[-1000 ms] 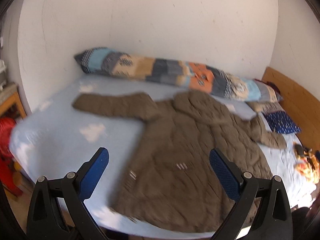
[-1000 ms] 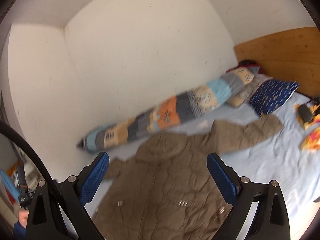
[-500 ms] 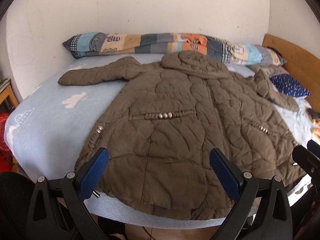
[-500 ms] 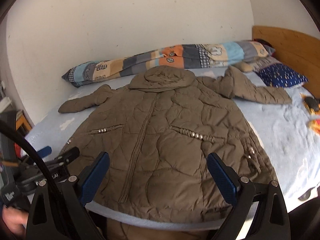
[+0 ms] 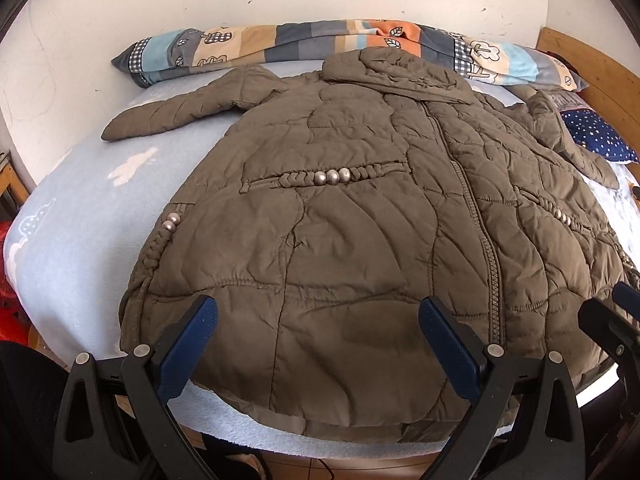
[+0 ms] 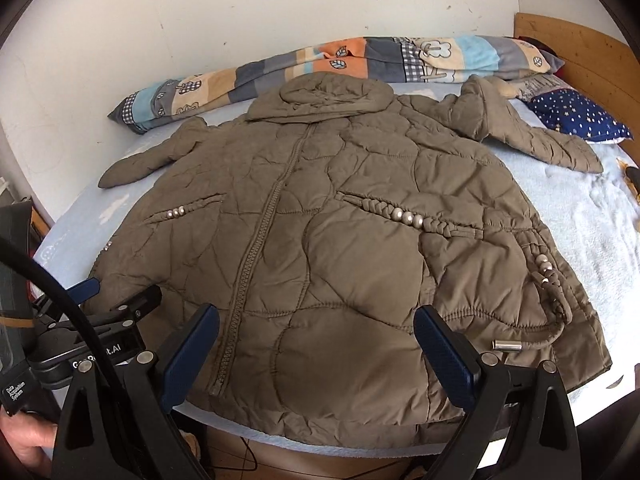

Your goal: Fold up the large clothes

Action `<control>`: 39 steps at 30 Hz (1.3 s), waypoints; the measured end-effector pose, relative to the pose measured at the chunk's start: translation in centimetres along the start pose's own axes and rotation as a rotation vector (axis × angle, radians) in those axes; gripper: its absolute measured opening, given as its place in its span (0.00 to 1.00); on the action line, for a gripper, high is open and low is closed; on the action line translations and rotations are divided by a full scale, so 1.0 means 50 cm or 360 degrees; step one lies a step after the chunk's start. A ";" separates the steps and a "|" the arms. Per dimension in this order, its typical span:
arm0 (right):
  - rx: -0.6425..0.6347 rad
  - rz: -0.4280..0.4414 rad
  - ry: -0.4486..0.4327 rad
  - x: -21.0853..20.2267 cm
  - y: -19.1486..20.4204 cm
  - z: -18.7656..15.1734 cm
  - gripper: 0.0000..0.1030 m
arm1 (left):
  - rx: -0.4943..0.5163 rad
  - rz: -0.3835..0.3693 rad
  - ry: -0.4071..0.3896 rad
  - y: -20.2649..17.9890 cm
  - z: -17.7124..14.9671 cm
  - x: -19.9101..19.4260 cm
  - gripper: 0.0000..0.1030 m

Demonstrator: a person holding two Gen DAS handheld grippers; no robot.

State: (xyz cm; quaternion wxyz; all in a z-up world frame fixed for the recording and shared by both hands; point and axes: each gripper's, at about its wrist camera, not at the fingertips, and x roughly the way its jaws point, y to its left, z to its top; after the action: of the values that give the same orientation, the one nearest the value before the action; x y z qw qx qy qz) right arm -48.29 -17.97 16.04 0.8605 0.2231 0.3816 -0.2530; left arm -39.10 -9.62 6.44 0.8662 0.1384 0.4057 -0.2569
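A brown quilted hooded jacket [image 5: 360,216] [image 6: 332,216] lies face up and spread flat on the light blue bed [image 5: 80,216], zipper closed, hood toward the wall, both sleeves stretched outward. My left gripper [image 5: 318,340] hovers open just above the hem's left half. My right gripper [image 6: 316,344] is open over the hem near the zipper's lower end. Neither touches the fabric. In the right wrist view, the left gripper [image 6: 92,296] shows at the left edge. The right gripper's blue tip [image 5: 628,304] shows at the left wrist view's right edge.
A long patchwork bolster [image 5: 320,40] [image 6: 320,60] lies along the white wall behind the hood. A navy star-print pillow [image 6: 580,116] [image 5: 596,136] sits by the wooden headboard [image 6: 580,48] on the right. A hand [image 6: 24,440] holds the left tool. Small orange items [image 6: 632,178] lie at the bed's right.
Both grippers dropped and came closer to the jacket's hem; the jacket now fills each view. Both stayed open.
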 end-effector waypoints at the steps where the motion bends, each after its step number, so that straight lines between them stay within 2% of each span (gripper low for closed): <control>1: 0.0006 -0.0005 0.0007 0.003 -0.002 -0.001 0.97 | 0.0002 0.0001 0.0002 -0.001 0.001 0.001 0.98; 7: 0.0012 -0.0004 0.0017 0.004 -0.025 -0.006 0.97 | 0.0028 0.0013 0.0006 -0.008 -0.001 0.003 0.98; 30: -0.0043 0.0005 -0.0006 -0.002 -0.032 -0.010 0.97 | 0.0013 0.0046 -0.0036 0.002 -0.005 -0.006 0.98; 39: 0.0017 0.0009 -0.0019 -0.010 -0.056 0.001 0.97 | 0.0013 0.0046 -0.0032 0.007 -0.001 -0.008 0.98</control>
State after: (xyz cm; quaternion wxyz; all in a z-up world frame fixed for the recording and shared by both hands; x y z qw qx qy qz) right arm -50.23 -20.03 15.92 0.8623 0.2272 0.3746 -0.2540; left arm -39.15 -9.20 6.72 0.8732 0.1452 0.3939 -0.2474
